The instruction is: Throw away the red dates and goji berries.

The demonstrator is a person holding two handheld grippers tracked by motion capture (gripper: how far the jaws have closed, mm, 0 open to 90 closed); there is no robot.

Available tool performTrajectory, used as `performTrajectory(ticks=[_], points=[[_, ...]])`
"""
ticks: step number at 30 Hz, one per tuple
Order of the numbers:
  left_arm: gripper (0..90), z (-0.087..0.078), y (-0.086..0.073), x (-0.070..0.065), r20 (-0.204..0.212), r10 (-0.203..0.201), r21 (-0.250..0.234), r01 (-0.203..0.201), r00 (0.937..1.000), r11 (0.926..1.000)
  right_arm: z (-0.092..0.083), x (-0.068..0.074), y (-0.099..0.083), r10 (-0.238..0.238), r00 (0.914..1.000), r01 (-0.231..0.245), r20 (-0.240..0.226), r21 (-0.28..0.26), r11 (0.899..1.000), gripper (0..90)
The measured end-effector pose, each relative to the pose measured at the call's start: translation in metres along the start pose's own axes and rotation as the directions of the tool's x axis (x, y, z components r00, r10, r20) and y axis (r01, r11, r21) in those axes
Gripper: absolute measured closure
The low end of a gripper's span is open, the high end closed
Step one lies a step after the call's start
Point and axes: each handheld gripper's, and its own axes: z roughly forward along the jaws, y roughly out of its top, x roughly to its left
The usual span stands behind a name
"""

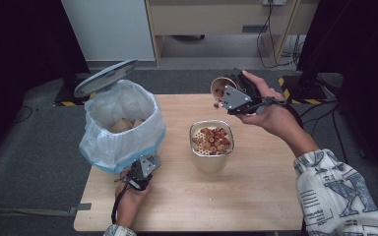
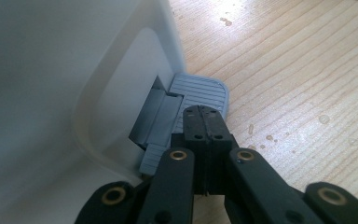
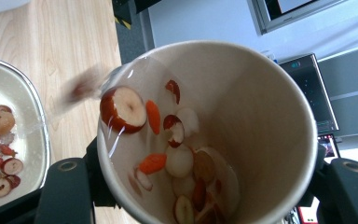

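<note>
wooden table [image 1: 256, 196], grey carpet [image 1: 34, 157], cables [image 1: 275, 44]

The paper cup [image 1: 220, 88] is tipped on its side above the table, its mouth facing the metal strainer bowl [image 1: 211, 145], with wet jujube slices and orange bits [image 3: 168, 140] clinging to its inner wall and one piece blurred at the rim, apparently falling. The strainer bowl stands upright mid-table, filled with similar red and pale pieces. The bin's grey foot pedal [image 2: 200, 92] lies low against the white bin wall.

A light wooden worktop [image 1: 256, 196] stands on grey carpet [image 1: 24, 162]. Behind it are a pale wall [image 1: 108, 29] and a wooden desk [image 1: 216, 19], with black cables [image 1: 270, 44] on the floor.
</note>
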Motion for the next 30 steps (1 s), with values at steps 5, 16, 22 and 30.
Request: performTrajectory(ticks=[5, 16, 22, 30], points=[[89.4, 0.0000, 0.0000, 0.0000, 0.000, 0.001, 0.000, -0.001, 1.0000, 1.0000, -0.0013, -0.0013, 0.0007, -0.006, 1.0000, 0.006, 0.006, -0.001, 1.000, 32.0], [89.4, 0.0000, 0.0001, -0.0001, -0.001, 0.001, 0.000, -0.001, 1.0000, 1.0000, -0.0030, -0.0023, 0.0011, -0.018, 0.9998, 0.018, 0.013, 0.004, 1.000, 31.9], [89.4, 0.0000, 0.0001, 0.0000, 0.000, 0.001, 0.000, -0.001, 1.0000, 1.0000, -0.0033, -0.0016, 0.0017, -0.031, 0.9994, 0.031, 0.011, 0.007, 0.999, 31.9], [89.4, 0.0000, 0.0001, -0.0001, -0.001, 0.002, 0.000, -0.002, 1.0000, 1.0000, -0.0022, -0.0010, 0.0020, -0.037, 0.9993, 0.037, 0.011, 0.010, 0.999, 31.9]])
